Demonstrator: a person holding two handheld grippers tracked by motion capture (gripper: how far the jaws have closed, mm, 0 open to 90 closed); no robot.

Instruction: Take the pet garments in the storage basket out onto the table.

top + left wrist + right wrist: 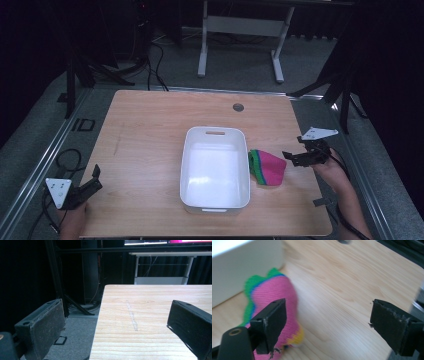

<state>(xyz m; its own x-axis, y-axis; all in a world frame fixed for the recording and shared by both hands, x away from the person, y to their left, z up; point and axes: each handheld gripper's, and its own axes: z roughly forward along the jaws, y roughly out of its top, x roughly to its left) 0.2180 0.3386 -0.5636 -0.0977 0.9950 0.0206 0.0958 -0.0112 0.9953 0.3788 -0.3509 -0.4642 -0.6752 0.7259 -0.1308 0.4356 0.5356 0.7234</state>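
Fingers (pixel 394 327) of right gripper (pixel 294 156) spread wide, nothing pinched; hover just right of the sock (pixel 268 167). Sock: pink w/ green cuff, lies on the surface (pixel 145 135) touching or just beside the right wall of the white bin (pixel 186 165). Bin looks empty. Left gripper (pixel 95 179) parked at near-left corner of surface, well apart from sock & bin; fingers (pixel 45 327) also spread, holding nothing.

Judged step: reach for sock, prob. to drop into bin.

Risks:
- Right gripper view: one finger overlaps sock's edge, other out over bare wood → off-centre close may catch just a fold, or miss.
- Soft knit → thin pinch could slip on the lift.
- Sock close against bin wall → push toward it may bunch cloth or nudge bin.
- Low approach → finger tip may scrape wood, drag sock along.
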